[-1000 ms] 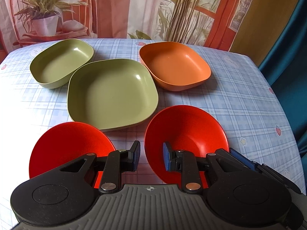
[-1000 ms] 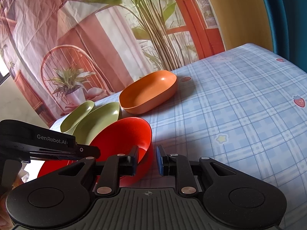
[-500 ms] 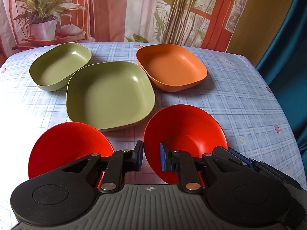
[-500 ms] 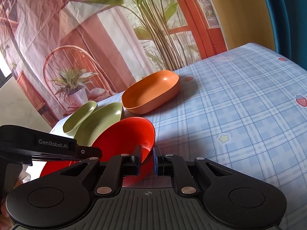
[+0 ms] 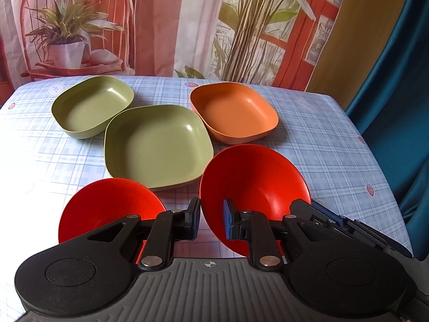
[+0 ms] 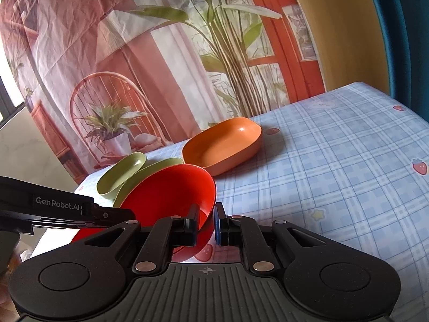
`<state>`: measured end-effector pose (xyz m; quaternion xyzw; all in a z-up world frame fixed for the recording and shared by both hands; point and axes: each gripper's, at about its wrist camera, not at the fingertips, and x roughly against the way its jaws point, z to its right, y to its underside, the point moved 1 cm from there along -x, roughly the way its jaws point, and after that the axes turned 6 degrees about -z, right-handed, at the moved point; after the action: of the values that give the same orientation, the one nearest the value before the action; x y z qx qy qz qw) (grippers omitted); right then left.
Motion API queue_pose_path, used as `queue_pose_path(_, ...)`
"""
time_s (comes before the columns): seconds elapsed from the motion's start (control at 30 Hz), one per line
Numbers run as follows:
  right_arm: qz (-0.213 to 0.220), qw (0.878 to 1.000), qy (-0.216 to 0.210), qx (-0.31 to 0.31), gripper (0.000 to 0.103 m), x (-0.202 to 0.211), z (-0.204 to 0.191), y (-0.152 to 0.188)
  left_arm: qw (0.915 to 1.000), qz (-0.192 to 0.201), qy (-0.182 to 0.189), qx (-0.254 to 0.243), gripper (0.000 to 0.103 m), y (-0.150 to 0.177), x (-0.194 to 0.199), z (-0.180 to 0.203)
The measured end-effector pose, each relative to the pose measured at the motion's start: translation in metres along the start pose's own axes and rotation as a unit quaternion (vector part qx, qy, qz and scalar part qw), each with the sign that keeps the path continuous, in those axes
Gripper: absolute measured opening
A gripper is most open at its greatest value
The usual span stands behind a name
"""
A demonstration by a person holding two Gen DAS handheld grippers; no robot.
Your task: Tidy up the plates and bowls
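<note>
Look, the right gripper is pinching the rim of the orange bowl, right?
Not quite. The right gripper is pinching the rim of the tilted red bowl, not the orange bowl, which sits untouched farther back. The right wrist view shows it.

L tongs (image 5: 211, 221) clamped, R tongs (image 6: 206, 225) clamped

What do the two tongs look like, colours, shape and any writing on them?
Both are alike: a ribbed grey body, two round black lobes, and black linkage arms with silver rivets ending in blue-padded tips. Left tongs; right tongs. In the right wrist view the left one's side reads GenRobot.AI in white. No sleeves or cables show.
</note>
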<state>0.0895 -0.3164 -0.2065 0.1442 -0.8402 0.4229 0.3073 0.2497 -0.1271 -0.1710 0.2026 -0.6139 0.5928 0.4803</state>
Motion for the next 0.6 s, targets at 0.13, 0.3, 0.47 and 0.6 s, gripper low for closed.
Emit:
queue_pose_path(0.13,0.003,1.000,-0.001,0.014,0.012,0.004,-0.013,-0.004,0.9999,0.009,0.003,0.008,0.020,0.002,0.010,-0.007)
queue_pose_path(0.3,0.005,0.999,-0.006,0.043,0.012,0.008,-0.037,-0.008,0.9994,0.027,0.003,0.022,0.020,0.006,0.026,-0.023)
queue_pose_path(0.47,-0.001,0.998,-0.017,0.056,0.012,0.011,-0.057,-0.016,0.9979,0.043,0.020,0.045,0.020,0.010,0.043,-0.041)
queue_pose_path(0.6,-0.006,0.997,-0.022,0.073,0.012,0.009,-0.076,-0.021,0.9966,0.058,0.018,0.057,0.020,0.012,0.056,-0.054)
